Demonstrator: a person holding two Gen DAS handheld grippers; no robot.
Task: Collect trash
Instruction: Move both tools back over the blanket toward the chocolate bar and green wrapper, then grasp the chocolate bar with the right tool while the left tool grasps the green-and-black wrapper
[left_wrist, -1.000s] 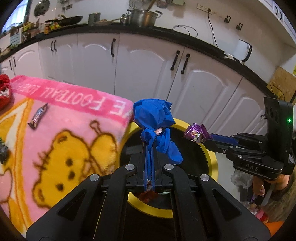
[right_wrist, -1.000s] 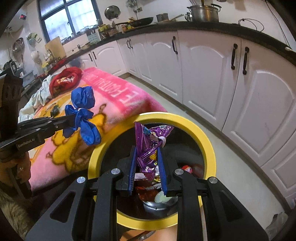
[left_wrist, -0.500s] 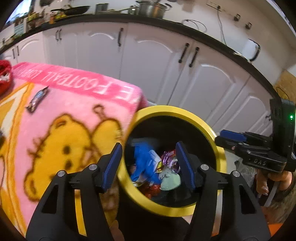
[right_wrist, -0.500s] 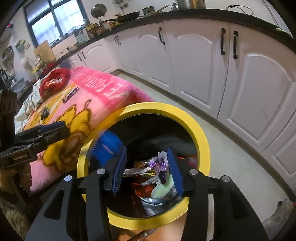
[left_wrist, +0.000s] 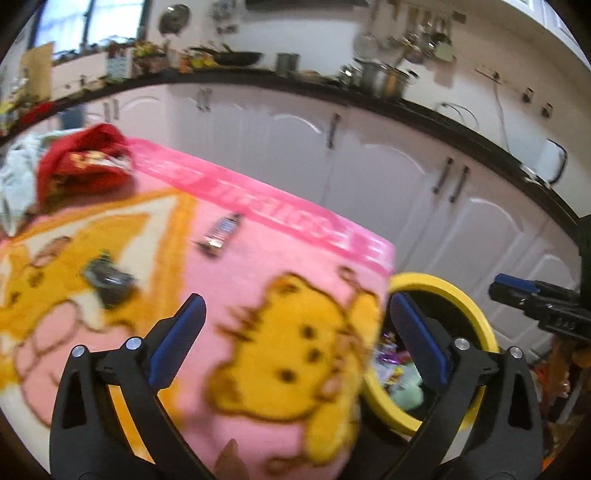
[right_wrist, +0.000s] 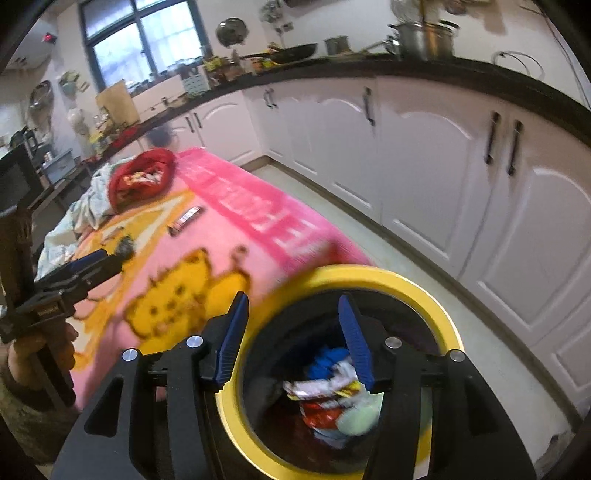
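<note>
A yellow-rimmed black trash bin (right_wrist: 439, 306) stands at the corner of a table under a pink cartoon blanket (left_wrist: 258, 295). Inside lie a blue wad (right_wrist: 327, 360), wrappers and pale green trash. My right gripper (right_wrist: 293, 336) is open and empty above the bin. My left gripper (left_wrist: 295, 336) is open and empty over the blanket's corner, left of the bin (left_wrist: 476, 317). A candy bar wrapper (left_wrist: 219, 234) and a dark crumpled wrapper (left_wrist: 107, 280) lie on the blanket; both also show in the right wrist view, the bar (right_wrist: 186, 219) and the dark one (right_wrist: 125, 245).
A red cloth (left_wrist: 79, 170) with small items sits at the blanket's far end, next to white cloth (right_wrist: 92, 206). White kitchen cabinets (right_wrist: 424, 166) under a black counter run along the back. Pale floor (right_wrist: 491, 354) lies to the right of the bin.
Both grippers opened and dropped the blue wad and the purple wrapper into the bin. My left gripper then swung left over the blanket; my right gripper stays above the bin.
</note>
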